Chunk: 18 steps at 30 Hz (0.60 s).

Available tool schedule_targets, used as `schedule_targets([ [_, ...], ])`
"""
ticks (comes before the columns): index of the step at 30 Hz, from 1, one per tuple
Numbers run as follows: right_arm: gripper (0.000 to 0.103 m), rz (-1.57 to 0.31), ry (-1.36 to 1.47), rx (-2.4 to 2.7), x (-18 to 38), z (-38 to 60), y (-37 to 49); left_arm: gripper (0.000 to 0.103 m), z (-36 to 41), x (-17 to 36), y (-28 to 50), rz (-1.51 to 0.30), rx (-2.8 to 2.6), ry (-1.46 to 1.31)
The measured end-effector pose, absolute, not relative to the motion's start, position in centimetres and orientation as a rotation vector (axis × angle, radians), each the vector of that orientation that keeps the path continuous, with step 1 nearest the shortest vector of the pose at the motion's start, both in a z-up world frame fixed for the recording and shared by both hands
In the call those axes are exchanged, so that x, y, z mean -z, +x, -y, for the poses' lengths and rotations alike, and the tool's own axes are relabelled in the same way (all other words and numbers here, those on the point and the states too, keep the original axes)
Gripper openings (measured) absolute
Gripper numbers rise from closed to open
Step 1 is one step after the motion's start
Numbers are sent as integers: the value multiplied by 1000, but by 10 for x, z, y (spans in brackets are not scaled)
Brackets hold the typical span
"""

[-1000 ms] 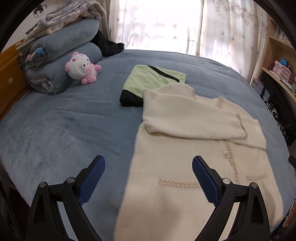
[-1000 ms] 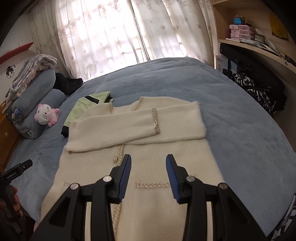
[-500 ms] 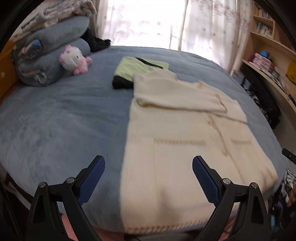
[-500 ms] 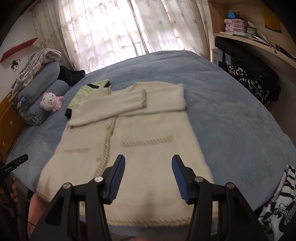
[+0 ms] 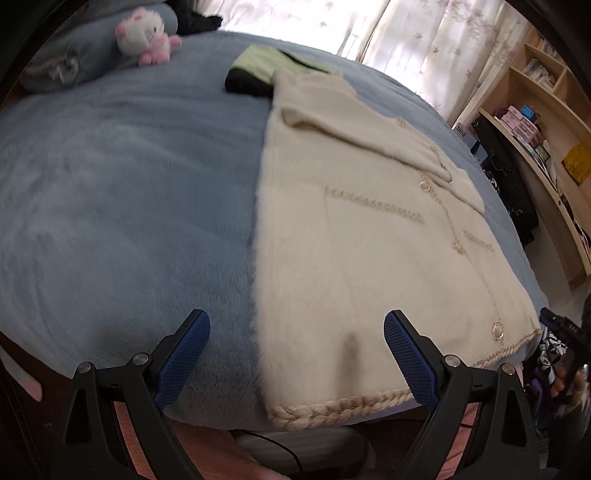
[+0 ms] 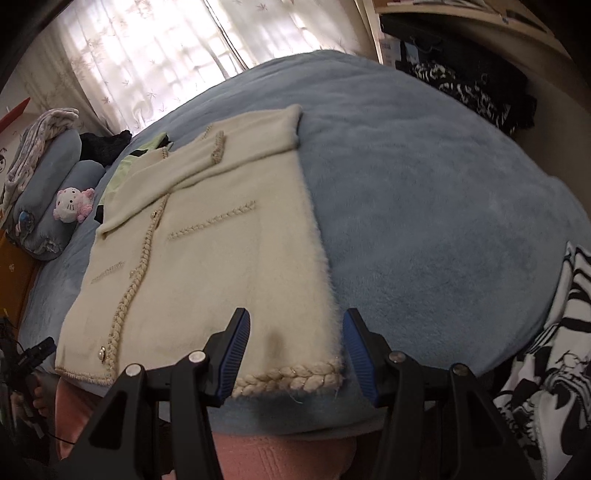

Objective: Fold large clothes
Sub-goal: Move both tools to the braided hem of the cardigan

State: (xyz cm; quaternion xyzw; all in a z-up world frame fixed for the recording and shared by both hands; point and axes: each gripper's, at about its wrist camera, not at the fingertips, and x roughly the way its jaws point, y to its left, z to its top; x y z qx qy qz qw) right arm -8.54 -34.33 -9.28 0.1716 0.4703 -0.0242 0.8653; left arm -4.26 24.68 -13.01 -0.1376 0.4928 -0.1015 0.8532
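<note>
Fluffy cream braided-trim cardigan (image 5: 354, 258) spread flat on the blue plush bed (image 5: 122, 206), sleeves folded across. Left gripper (image 5: 295, 354) fingers wide open over the near-left hem corner; right gripper (image 6: 295, 354) fingers apart (gripping nothing) astride the near-right corner.

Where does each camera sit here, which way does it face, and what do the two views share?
Left wrist: on the left gripper, looking down at the cardigan's near-left hem corner; open fingers and pink clothing show.
Right wrist: on the right gripper, looking down at the near-right hem corner; open fingers and pink clothing show.
Shared: cardigan, blue blanket, plush toy, curtains.
</note>
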Motion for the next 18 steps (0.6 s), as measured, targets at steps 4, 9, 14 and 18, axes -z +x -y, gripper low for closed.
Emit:
schedule_targets([
  [4,52,-1020,387,31,112,346,-83,94,-245,140,-41,-1044,223,-288],
  [9,51,-1016,430,-8,123,351,-83,94,-237,147,-34,-1046,256,-252],
  [14,26,-1007,499,-71,128,357,-83,70,-223,151,-28,-1044,319,-235],
  [18,22,-1011,505,-119,130,352,-83,67,-225,155,-25,-1048,334,-262],
])
